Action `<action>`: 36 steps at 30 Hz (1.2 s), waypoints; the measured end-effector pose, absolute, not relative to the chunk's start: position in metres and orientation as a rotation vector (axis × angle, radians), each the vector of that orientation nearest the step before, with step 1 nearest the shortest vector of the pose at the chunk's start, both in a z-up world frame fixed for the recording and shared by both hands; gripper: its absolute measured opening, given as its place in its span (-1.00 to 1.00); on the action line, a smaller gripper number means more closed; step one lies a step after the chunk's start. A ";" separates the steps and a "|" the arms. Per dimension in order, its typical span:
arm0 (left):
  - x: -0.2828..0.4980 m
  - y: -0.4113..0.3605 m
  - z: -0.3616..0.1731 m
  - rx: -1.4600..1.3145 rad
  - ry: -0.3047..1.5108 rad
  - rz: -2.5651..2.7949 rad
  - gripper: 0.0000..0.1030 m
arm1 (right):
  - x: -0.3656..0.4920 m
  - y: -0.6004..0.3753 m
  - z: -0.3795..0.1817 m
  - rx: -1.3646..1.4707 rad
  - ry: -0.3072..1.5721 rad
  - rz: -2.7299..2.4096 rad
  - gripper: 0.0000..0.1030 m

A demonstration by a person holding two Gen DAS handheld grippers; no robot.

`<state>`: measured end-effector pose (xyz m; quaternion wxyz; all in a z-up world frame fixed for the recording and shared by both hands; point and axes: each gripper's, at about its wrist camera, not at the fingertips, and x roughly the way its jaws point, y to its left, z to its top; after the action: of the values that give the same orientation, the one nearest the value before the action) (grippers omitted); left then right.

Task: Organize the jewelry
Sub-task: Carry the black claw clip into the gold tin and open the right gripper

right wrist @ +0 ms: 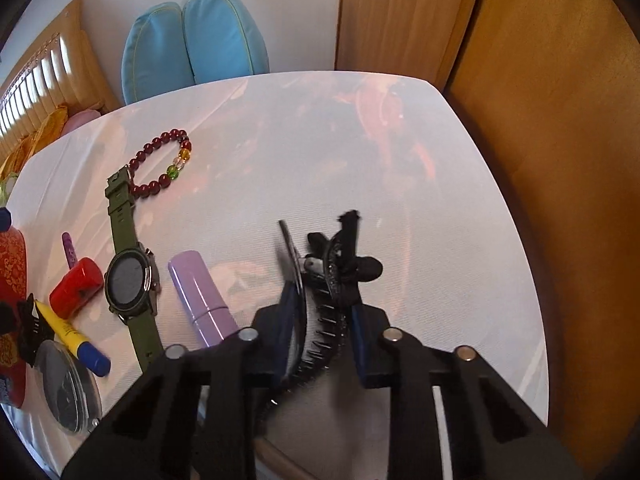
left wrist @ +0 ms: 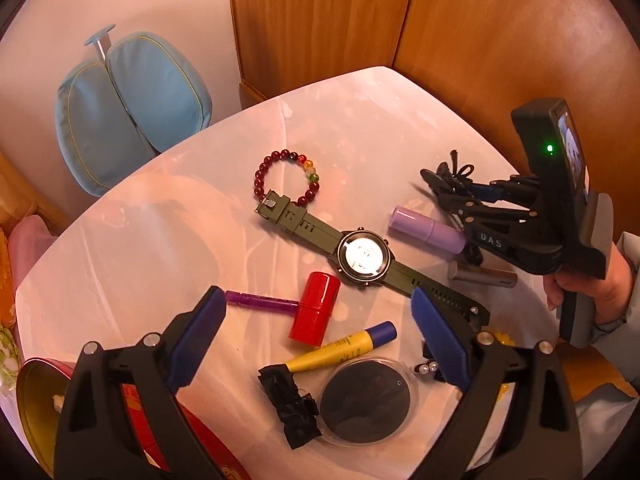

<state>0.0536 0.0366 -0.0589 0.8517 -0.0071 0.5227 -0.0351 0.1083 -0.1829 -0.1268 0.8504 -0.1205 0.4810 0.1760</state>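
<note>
Right gripper [right wrist: 320,320] is clamped on the black toothed hair clip with a bow [right wrist: 336,276], held above the white table [right wrist: 400,160]; the grip looks off-centre, so the clip may twist or drop; left gripper [left wrist: 316,340] hangs with its jaws apart over the green-strapped wristwatch [left wrist: 362,258], near the red bead bracelet [left wrist: 286,178]

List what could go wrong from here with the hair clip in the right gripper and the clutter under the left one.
1. The right gripper pinches the black hair clip by its toothed jaws; the grip looks uneven, so it might twist or slip out.
2. The left gripper hangs open over the red cylinder and yellow tube; lowering could knock them rolling.
3. The watch strap overlaps the bead bracelet, so lifting either may drag the other.
</note>
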 end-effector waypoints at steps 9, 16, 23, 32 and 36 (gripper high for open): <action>0.040 0.056 -0.043 -0.094 1.052 -0.027 0.77 | 0.091 -0.181 -0.078 -0.189 0.931 0.410 -0.51; -0.003 0.095 -0.013 -0.125 0.965 0.111 0.77 | 0.054 -0.119 -0.019 -0.217 0.817 0.617 -0.51; -0.088 0.157 0.005 -0.189 0.917 0.362 0.77 | -0.006 -0.024 0.017 -0.298 0.740 0.933 -0.51; -0.195 0.206 -0.010 -0.302 0.938 0.592 0.77 | -0.084 0.090 -0.012 -0.502 0.765 1.203 -0.51; -0.218 0.212 -0.018 -0.321 0.943 0.621 0.77 | -0.097 0.123 -0.051 -0.638 0.828 1.151 -0.51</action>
<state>-0.2183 0.2123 -0.0181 0.8326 -0.1515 0.4450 0.2930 -0.0970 0.1233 -0.0513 0.7127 -0.2880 0.3736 0.5191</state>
